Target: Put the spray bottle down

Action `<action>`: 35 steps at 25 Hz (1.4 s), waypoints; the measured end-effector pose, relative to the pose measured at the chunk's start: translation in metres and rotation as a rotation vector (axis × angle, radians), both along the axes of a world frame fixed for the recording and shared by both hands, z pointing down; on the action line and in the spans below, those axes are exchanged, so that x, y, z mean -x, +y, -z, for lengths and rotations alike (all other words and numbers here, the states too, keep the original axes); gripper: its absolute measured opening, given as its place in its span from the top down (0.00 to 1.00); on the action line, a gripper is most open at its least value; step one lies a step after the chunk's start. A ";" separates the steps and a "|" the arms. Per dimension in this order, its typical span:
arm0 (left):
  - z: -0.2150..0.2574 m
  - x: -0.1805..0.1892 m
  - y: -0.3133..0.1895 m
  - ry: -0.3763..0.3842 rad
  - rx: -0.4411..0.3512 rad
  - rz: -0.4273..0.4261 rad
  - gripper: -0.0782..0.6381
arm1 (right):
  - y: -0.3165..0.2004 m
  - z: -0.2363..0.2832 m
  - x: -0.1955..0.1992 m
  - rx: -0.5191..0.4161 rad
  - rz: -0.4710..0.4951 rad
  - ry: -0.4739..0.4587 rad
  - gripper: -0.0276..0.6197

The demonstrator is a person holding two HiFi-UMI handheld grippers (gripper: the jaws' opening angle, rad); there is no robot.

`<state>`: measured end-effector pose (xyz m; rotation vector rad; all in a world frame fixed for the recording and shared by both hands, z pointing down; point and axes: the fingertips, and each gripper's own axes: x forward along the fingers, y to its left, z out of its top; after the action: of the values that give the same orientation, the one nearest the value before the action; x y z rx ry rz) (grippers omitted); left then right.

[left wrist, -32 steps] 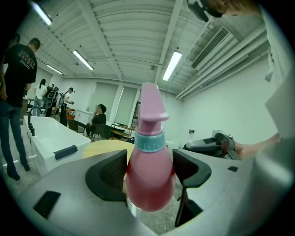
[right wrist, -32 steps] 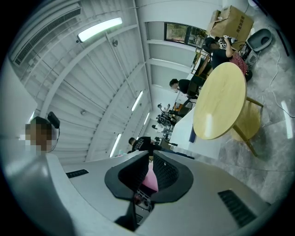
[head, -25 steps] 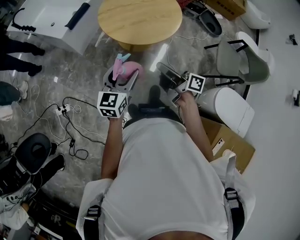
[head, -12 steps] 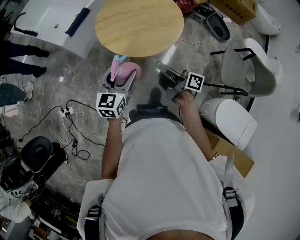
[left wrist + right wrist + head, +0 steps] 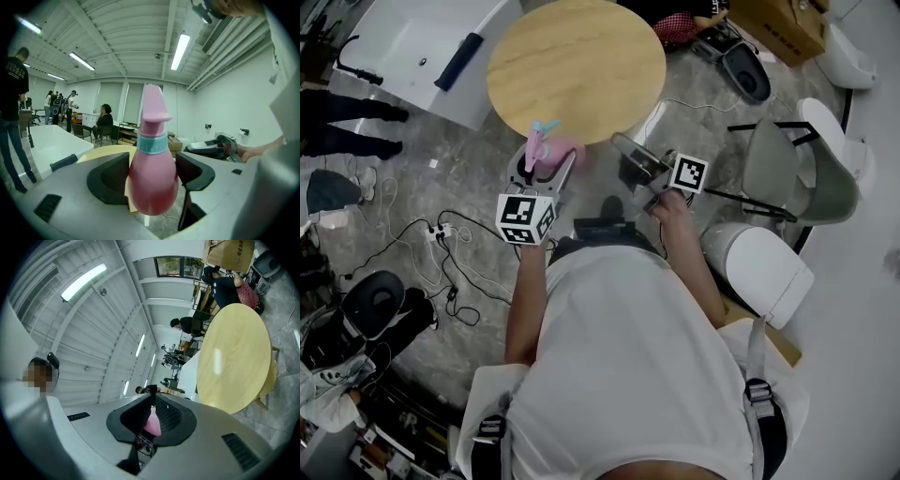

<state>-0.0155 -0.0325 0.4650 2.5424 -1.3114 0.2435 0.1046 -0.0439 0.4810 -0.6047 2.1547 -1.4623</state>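
Note:
A pink spray bottle (image 5: 562, 150) with a teal collar and nozzle hangs upright over the grey stone floor, just short of the round wooden table (image 5: 577, 61). My left gripper (image 5: 542, 161) is shut on it. In the left gripper view the bottle (image 5: 153, 180) fills the gap between the two black pads (image 5: 108, 177). My right gripper (image 5: 623, 143) is level with it on the right, near the table's edge. In the right gripper view its jaws (image 5: 152, 400) meet with nothing held, and a bit of pink shows behind them.
A white bathtub (image 5: 403, 47) stands at the far left with people's legs (image 5: 342, 122) beside it. Cables and a power strip (image 5: 441, 230) lie on the floor at the left. On the right are a grey chair (image 5: 811, 164), a white toilet (image 5: 764, 258) and a cardboard box (image 5: 778, 23).
Both grippers and the view have moved a little toward the round table. The pink bottle stays in the left gripper, and the right gripper stays shut.

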 end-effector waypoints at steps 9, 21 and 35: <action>-0.003 -0.025 -0.017 -0.051 0.016 0.014 0.46 | -0.017 -0.004 -0.023 -0.004 0.020 -0.013 0.90; -0.014 -0.026 -0.036 -0.083 0.078 0.008 0.46 | -0.034 0.001 -0.024 -0.024 0.009 -0.006 0.90; -0.044 -0.003 -0.102 -0.066 0.186 -0.043 0.46 | -0.088 -0.007 0.006 0.005 -0.008 0.060 0.90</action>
<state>-0.0121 -0.1342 0.5092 2.4260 -1.1974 0.4403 0.0984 -0.1321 0.4875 -0.6660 2.1920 -1.4632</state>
